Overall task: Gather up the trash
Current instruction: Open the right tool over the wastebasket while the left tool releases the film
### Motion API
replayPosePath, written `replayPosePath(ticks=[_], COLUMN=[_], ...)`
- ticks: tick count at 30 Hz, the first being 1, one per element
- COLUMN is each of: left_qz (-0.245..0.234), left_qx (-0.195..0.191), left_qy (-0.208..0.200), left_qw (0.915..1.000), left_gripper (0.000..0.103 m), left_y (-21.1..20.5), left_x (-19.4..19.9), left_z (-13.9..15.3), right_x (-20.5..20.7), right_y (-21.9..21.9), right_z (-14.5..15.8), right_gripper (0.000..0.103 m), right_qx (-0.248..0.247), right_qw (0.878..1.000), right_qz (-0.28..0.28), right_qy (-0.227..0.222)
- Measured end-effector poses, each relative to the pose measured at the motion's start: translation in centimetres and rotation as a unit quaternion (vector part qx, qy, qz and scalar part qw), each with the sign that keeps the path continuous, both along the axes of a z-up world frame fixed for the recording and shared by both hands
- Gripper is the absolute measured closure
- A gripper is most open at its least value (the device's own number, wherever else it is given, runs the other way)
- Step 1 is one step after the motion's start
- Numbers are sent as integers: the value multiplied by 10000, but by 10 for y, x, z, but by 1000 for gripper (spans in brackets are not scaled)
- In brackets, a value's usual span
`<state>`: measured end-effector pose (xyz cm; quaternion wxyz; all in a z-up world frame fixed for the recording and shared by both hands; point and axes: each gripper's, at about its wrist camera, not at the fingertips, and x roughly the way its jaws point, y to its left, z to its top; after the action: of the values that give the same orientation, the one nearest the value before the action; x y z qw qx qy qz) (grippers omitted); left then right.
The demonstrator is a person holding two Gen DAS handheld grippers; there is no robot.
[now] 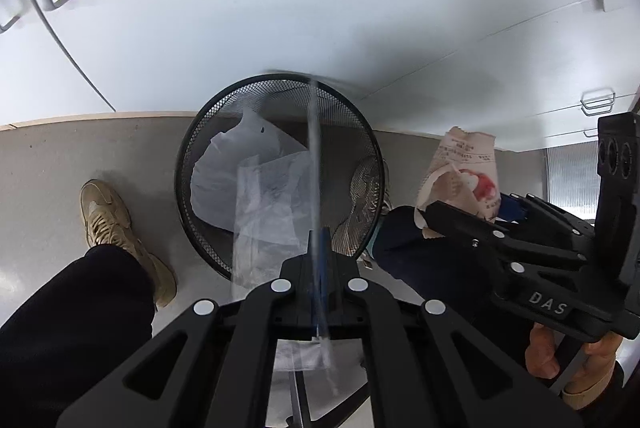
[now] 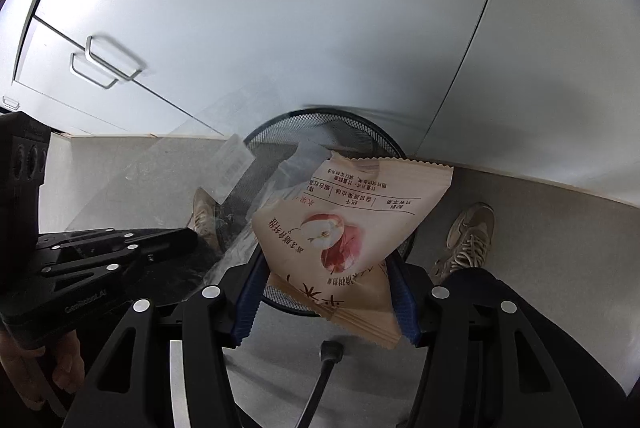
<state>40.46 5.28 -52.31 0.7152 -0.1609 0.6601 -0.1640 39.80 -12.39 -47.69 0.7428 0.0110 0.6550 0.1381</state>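
Nearest my left camera, the left gripper [image 1: 320, 260] has its blue-padded jaws fully closed on a clear, thin plastic wrapper [image 1: 316, 163], seen edge-on as a pale strip rising over the black wire-mesh wastebasket [image 1: 188, 163]. More crumpled clear plastic and white paper already lie inside that basket. My right gripper [image 2: 326, 292] stands about half open, yet its ribbed blue pads press both sides of a beige, flat snack packet printed with a red apple [image 2: 340, 228], so I judge it held (the packet is simply wide). From the right camera the packet hangs above the basket's near rim, not clearly over the middle of the mouth.

Both tools point steeply down at the basket, which stands on the grey floor [image 1: 60, 155] against the white cabinet [image 1: 240, 7], with my tan shoe [image 1: 108, 216] well to its left.

To do the drop well, I think each piece should be centred over the mouth first. The clear wrapper is light and floppy and could drift or cling to a pad, so I would lower it close to the rim and open wide. The packet's corner may catch the mesh edge, so I would carry it further over the opening, then release one hand at a time to check each fall.
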Motion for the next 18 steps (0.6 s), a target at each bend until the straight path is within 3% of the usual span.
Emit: replayPosePath(ticks=[8,9,10,12,14,15,18], left_qz=[294,362,411,531,586,633,894], left_qx=[-240,-211,-145,-244,-377,-359,-374], left_qy=[163,229,249,232,181,198,300], left_qw=[9991,9989,9987,9980,9974,9972,9948], left_gripper=[100,89,66,45,38,29,14], left_y=[14,17,19,21,24,25,34], left_x=[16,18,20,22,24,25,28], left_z=[-1,-3,-4,-1,3,3,1], right_x=[3,4,3,5,6,7,8], right_y=[7,7,7,9,6,5,4], right_z=[0,-1,-2,-5,-5,-4,-2], right_gripper=[38,38,37,31,15,11,7], right_qx=[-266,-265,-266,-291,-338,-395,-441], right_qw=[9993,9993,9994,9993,9992,9990,9989], right_qz=[252,234,224,223,211,184,131], right_qy=[-113,-84,-45,34,5,-45,-92])
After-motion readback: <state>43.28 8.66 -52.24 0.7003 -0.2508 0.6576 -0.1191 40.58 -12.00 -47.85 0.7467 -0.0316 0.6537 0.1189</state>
